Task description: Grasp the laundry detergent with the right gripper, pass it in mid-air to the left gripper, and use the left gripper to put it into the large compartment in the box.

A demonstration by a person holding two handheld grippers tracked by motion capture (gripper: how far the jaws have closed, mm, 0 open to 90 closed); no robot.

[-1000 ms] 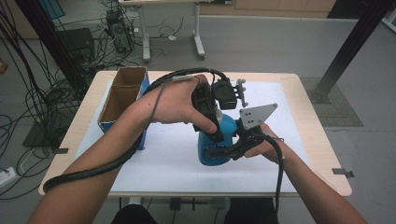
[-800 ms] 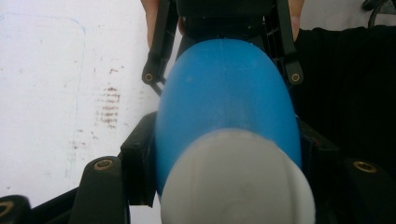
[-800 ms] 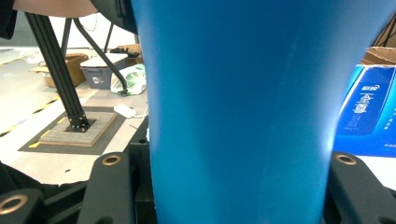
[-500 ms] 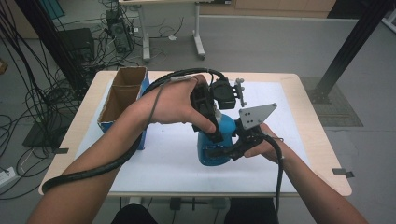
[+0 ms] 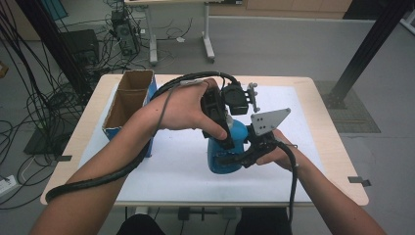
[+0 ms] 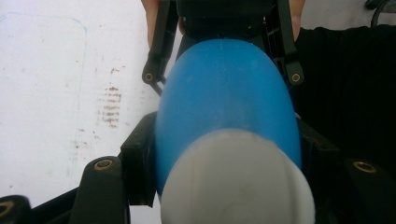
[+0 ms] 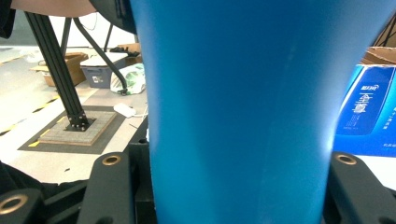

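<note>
A blue bottle point(image 5: 219, 159) with a white cap point(image 6: 238, 182) stands upright on the white mat point(image 5: 161, 169) at the table's middle. My left gripper point(image 5: 229, 139) comes down from above and is shut on the bottle's top, its jaws flanking the shoulder just under the cap in the left gripper view. My right gripper point(image 5: 236, 159), carrying a grey three-cornered plate point(image 5: 268, 121), reaches in from the right and is shut on the bottle's lower body point(image 7: 238, 107). The blue wall sits tight between its two jaws. Hands cover much of the bottle in the high view.
An open cardboard box with a blue printed side point(image 5: 128, 105) stands at the table's left, also in the right gripper view as the blue box point(image 7: 369, 112). Cables trail over the left forearm. Beyond the table are a desk point(image 5: 176, 29), floor cables and a black post point(image 5: 367, 44).
</note>
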